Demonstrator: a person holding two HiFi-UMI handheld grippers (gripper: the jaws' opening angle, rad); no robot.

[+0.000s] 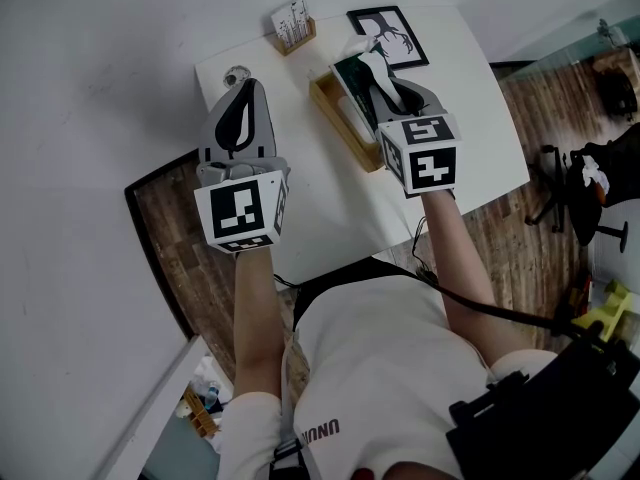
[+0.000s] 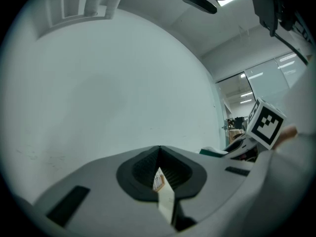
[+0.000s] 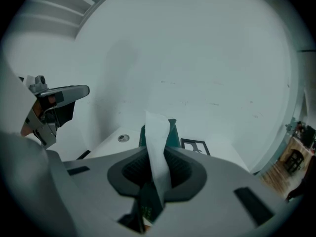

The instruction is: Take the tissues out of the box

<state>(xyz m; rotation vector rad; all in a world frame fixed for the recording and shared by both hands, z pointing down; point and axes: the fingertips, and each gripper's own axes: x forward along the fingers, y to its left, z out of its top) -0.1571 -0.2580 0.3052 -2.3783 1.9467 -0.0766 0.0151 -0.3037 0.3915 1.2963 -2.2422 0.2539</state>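
A dark green tissue box [image 1: 347, 80] lies in a wooden tray [image 1: 338, 120] on the white table [image 1: 300, 198]. My right gripper [image 1: 374, 66] hangs over the box, shut on a white tissue [image 1: 360, 46] that stands up out of the box's top. In the right gripper view the tissue [image 3: 158, 147] runs as a strip between the pads of that gripper [image 3: 157, 174], with the box [image 3: 172, 131] just behind. My left gripper [image 1: 243, 88] hovers over the table's left part, shut and holding nothing; in its own view the left gripper [image 2: 160, 154] has its pads meeting.
At the table's far edge stand a small wooden card holder [image 1: 293, 25] and a black picture frame [image 1: 388, 36]. A small round object [image 1: 236, 74] lies just beyond the left gripper. Wooden floor shows around the table, and an office chair [image 1: 590, 183] stands at the right.
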